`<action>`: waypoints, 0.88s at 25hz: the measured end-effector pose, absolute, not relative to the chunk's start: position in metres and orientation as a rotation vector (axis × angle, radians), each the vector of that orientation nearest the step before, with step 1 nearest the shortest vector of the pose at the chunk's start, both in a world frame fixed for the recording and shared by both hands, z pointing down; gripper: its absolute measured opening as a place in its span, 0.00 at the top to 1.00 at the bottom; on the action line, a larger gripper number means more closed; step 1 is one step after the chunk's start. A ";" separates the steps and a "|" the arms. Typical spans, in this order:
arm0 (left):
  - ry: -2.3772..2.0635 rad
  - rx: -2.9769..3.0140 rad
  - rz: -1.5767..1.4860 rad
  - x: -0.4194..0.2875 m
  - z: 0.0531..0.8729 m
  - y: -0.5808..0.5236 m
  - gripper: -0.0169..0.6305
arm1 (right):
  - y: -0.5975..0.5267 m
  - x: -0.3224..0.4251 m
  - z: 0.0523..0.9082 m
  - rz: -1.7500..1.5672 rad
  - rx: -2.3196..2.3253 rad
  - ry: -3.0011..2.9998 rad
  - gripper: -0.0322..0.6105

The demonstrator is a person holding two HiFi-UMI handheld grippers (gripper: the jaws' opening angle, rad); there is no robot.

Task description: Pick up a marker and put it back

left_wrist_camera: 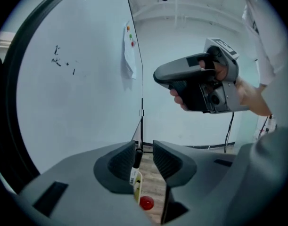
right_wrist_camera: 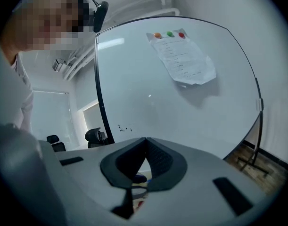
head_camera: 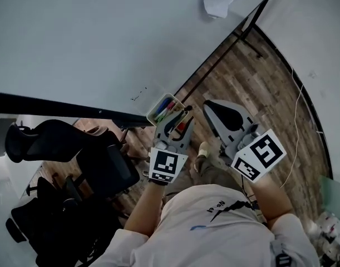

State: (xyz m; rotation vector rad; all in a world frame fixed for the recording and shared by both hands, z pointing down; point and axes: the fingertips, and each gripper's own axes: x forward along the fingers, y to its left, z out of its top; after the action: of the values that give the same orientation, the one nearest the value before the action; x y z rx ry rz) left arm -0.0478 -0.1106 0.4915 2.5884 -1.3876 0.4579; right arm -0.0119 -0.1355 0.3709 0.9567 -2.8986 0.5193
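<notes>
Although the left gripper [left_wrist_camera: 144,149] fingers stand apart, a black-capped marker [left_wrist_camera: 135,175] sits unclamped between them, cap toward twelve o'clock; tray [head_camera: 157,111] at eleven o'clock; right gripper [right_wrist_camera: 145,143] fingers closed, empty.

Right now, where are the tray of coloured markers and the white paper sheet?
Tray of coloured markers [head_camera: 157,105]: head view, its pale rim.
White paper sheet [right_wrist_camera: 181,58]: right gripper view, sheet's middle.
</notes>
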 end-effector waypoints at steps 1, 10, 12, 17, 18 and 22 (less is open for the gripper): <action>-1.388 2.591 0.477 -0.048 0.496 -0.113 0.81 | -0.136 -0.011 0.373 0.521 0.961 -2.893 0.93; -1.380 2.593 0.561 -0.049 0.519 -0.126 0.80 | -0.141 0.000 0.379 0.527 0.995 -2.860 0.93; -1.368 2.605 0.581 -0.045 0.522 -0.126 0.80 | -0.142 0.001 0.382 0.530 0.994 -2.854 0.93; -1.355 2.615 0.619 -0.039 0.530 -0.130 0.80 | -0.144 0.000 0.388 0.537 0.995 -2.845 0.93; -1.354 2.611 0.622 -0.039 0.531 -0.131 0.80 | -0.145 -0.001 0.389 0.539 0.996 -2.843 0.93; -1.366 2.583 0.671 -0.038 0.536 -0.134 0.80 | -0.146 -0.001 0.390 0.545 0.995 -2.846 0.93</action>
State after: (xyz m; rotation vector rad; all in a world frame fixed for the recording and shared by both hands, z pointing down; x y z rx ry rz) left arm -0.0383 -0.1341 0.5361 2.5835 -1.3656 0.6709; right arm -0.0010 -0.1456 0.3896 0.9947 -2.8462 0.5449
